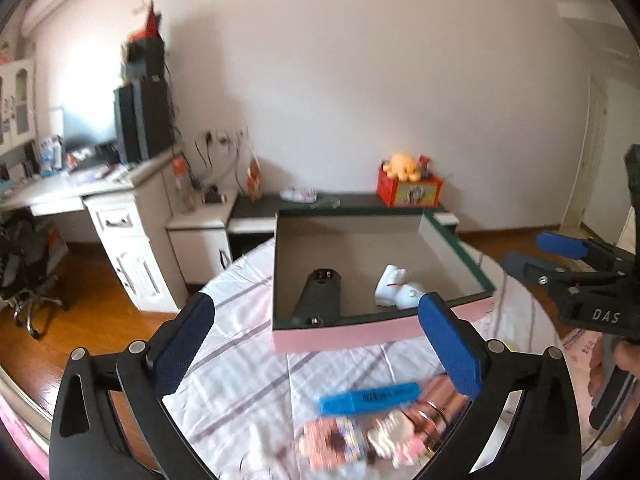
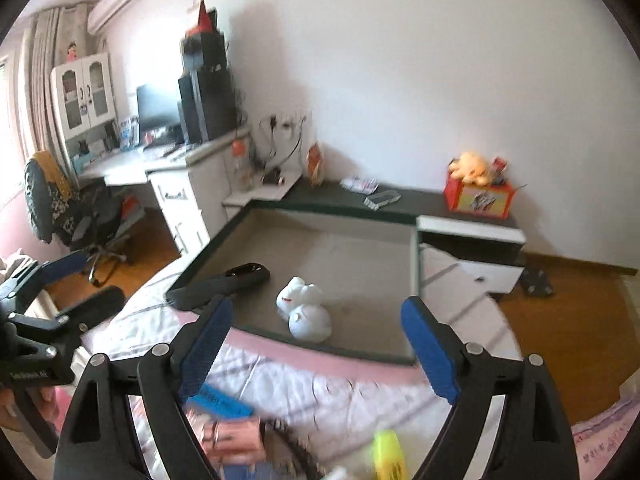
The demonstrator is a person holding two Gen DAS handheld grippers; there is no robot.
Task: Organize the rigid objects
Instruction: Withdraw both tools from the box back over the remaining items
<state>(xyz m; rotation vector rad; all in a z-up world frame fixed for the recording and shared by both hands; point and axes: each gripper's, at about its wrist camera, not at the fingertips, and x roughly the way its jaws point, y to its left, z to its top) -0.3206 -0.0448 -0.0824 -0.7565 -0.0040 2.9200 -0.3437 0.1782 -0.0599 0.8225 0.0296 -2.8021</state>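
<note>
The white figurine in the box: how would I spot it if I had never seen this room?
Find the shallow pink-sided box on the striped bedsheet. Two things lie inside: a long black remote and, beside it near the front wall, the white figurine. It is the only white, rounded one.

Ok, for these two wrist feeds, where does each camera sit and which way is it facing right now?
Left wrist: on the left gripper, tilted down over the bed at the pink box; its open blue fingers frame the view, and the right gripper shows at right.
Right wrist: on the right gripper, tilted down at the box from further right; open fingers, with the left gripper at left.
Shared: the box, the black remote and white figurine inside it, the blue highlighter.
</note>
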